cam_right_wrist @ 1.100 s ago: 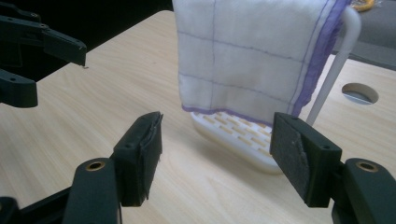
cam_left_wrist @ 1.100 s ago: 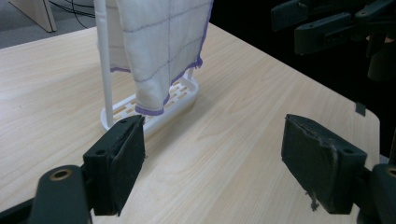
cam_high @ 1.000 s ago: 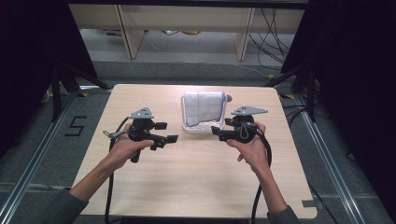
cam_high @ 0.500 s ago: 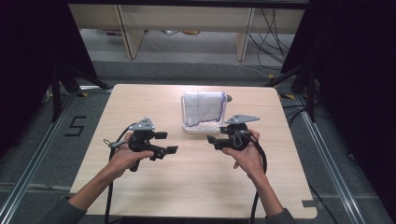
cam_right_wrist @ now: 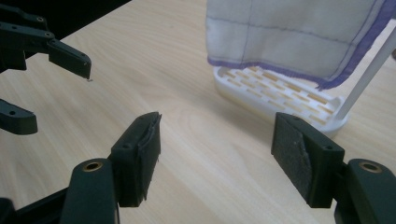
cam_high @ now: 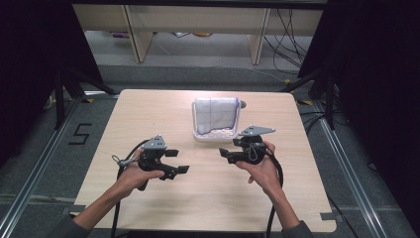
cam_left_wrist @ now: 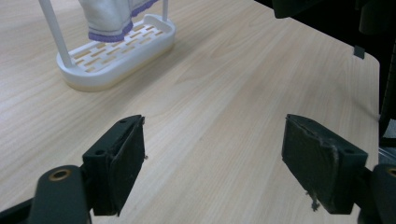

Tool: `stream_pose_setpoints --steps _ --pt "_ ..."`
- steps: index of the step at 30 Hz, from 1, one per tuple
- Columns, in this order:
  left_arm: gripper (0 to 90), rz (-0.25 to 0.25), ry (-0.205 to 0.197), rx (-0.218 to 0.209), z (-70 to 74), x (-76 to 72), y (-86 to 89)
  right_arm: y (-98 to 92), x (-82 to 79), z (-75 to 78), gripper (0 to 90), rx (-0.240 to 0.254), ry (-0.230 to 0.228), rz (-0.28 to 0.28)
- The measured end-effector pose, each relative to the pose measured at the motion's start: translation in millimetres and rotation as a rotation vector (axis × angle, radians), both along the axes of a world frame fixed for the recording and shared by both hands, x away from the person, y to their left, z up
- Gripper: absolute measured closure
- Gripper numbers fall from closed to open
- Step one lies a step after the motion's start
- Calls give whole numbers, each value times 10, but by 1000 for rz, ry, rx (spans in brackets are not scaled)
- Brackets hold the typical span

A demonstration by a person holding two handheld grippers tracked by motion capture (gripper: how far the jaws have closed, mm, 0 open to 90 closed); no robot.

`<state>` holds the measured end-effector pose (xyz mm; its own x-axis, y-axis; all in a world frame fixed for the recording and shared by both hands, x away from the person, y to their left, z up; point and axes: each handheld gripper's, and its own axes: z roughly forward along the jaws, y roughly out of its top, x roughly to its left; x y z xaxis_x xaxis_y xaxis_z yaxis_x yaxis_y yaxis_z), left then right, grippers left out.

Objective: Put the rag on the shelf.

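Observation:
A white rack (cam_high: 198,135) stands on the far middle of the wooden table (cam_high: 148,114), with a white cloth (cam_high: 215,118) edged in purple draped over its bar. My left gripper (cam_high: 181,161) is held low over the table, left of and nearer than the rack, with its jaws pointing right. My right gripper (cam_high: 225,154) faces it from the right, just in front of the rack. In the left gripper view the left gripper (cam_left_wrist: 212,163) is open over bare wood. In the right gripper view the right gripper (cam_right_wrist: 217,154) is open too, with the cloth (cam_right_wrist: 289,32) and rack (cam_right_wrist: 280,98) ahead of it.
Bare wood lies between the two grippers and toward the table's near edge (cam_high: 208,229). Black cables trail from both grippers off the near edge. The other gripper's open jaws (cam_right_wrist: 42,46) show at the left of the right gripper view. Shelving legs and cables stand beyond the far edge.
Both hands have drawn back from the rack toward the near side of the table and sunk lower. The cloth and rack have not moved.

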<state>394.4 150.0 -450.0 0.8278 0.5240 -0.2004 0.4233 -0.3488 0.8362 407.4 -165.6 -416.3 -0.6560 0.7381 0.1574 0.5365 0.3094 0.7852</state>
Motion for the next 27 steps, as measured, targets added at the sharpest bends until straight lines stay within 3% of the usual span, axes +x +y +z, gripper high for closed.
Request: stream_pose_setpoints --steps 1,2,3,7,8,11,16,17,18,20,22,27 --pt "208 0 0 0 0 0 0 15 -20 -15 336 14 10 -4" --pt "207 -2 0 4 -12 -55 20 1 -5 -29 335 -13 -19 16" --pt "206 4 -5 5 -21 -89 30 15 -15 -40 335 3 -2 23" --pt "203 -14 -7 2 -51 -194 110 29 -71 -71 334 -17 -25 13" --pt "203 -6 -9 -3 -61 -222 118 37 -103 -64 334 -20 -8 11" --pt "202 3 -22 15 -80 -283 147 50 -148 -99 329 -21 -26 22" --pt "197 -10 -14 22 -126 -345 176 48 -258 -138 311 -46 -22 23" --pt "196 -12 -14 21 -146 -357 172 55 -287 -155 307 -32 -5 18" --pt "194 -23 -14 26 -162 -364 172 44 -299 -174 304 -44 -19 25" --pt "190 -23 -11 28 -192 -392 158 52 -359 -207 282 -30 3 4" --pt "188 -29 -11 35 -214 -410 149 34 -388 -243 272 -24 -5 13" --pt "183 -31 -8 46 -261 -458 128 0 -463 -316 257 -40 11 21"
